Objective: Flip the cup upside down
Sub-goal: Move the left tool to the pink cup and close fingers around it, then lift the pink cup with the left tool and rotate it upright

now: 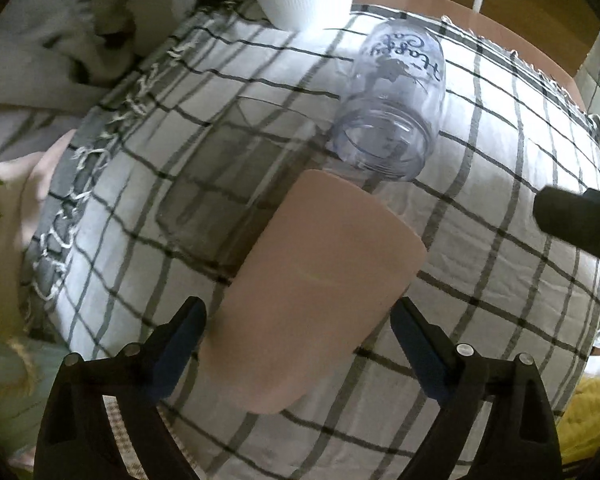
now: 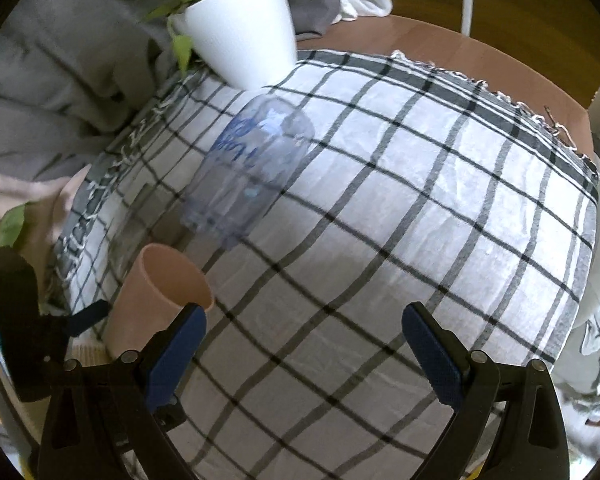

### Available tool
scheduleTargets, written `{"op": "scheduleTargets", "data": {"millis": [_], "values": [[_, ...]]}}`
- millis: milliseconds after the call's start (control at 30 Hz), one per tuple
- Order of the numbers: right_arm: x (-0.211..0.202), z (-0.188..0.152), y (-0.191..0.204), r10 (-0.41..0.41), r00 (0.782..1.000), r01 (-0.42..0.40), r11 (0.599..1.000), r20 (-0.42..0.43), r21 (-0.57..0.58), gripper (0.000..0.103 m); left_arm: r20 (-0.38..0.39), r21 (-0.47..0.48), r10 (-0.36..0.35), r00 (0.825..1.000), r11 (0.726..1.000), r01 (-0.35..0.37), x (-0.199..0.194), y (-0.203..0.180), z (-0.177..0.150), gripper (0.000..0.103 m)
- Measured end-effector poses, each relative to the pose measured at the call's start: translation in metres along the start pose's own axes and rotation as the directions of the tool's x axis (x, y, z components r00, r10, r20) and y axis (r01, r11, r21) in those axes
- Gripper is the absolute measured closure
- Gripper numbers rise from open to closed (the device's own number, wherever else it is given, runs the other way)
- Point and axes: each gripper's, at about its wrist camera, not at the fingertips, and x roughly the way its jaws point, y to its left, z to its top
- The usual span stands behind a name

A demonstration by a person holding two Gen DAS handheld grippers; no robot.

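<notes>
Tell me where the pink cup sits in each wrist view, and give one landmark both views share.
Left wrist view: the pink cup fills the lower centre, between the left gripper jaws.
Right wrist view: the pink cup is at lower left, partly behind the right gripper.
Shared landmark: the clear jar with blue lettering, just beyond the cup.

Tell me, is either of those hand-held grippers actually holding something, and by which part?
The left hand-held gripper has the pink cup between its fingers, around the side wall, though contact isn't clearly visible. The right hand-held gripper is open and holds nothing.

One pink cup [image 1: 312, 292], one clear jar [image 1: 392, 108], one plant pot [image 2: 244, 24], possibly more off-frame.
</notes>
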Motion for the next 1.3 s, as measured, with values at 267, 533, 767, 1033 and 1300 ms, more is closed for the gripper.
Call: {"op": "scheduleTargets", "data": {"millis": [267,533,767,1033,1300], "values": [[-0.002,0.009,-0.002,-0.027,0.999,0.028,0.999,0.03,-0.018,0.004,-0.019,0.009,0.02,1.0,1.0,-0.02,0.011,-0.007,0.007,0.011],[-0.006,0.011,-0.01,-0.037,0.998,0.039,0.998,0.041,-0.04,0.004,-0.068,-0.106,0.015,0.998,0.994,-0.022,0.004,-0.007,0.004,0.016],[-0.011,0.012,-0.016,-0.042,0.998,0.044,0.998,0.053,-0.034,0.004,-0.078,-0.135,0.029,0.997,0.99,-0.039,0.01,-0.009,0.008,0.016],[-0.015,0.013,-0.025,-0.059,0.996,0.061,0.997,0.065,-0.04,0.004,-0.089,-0.177,0.068,0.994,0.981,-0.083,0.018,-0.012,0.008,0.018],[-0.028,0.016,-0.032,-0.034,0.996,0.042,0.995,0.082,-0.093,0.004,-0.017,-0.296,0.022,1.0,0.955,-0.026,-0.019,-0.02,-0.006,0.023]]}}
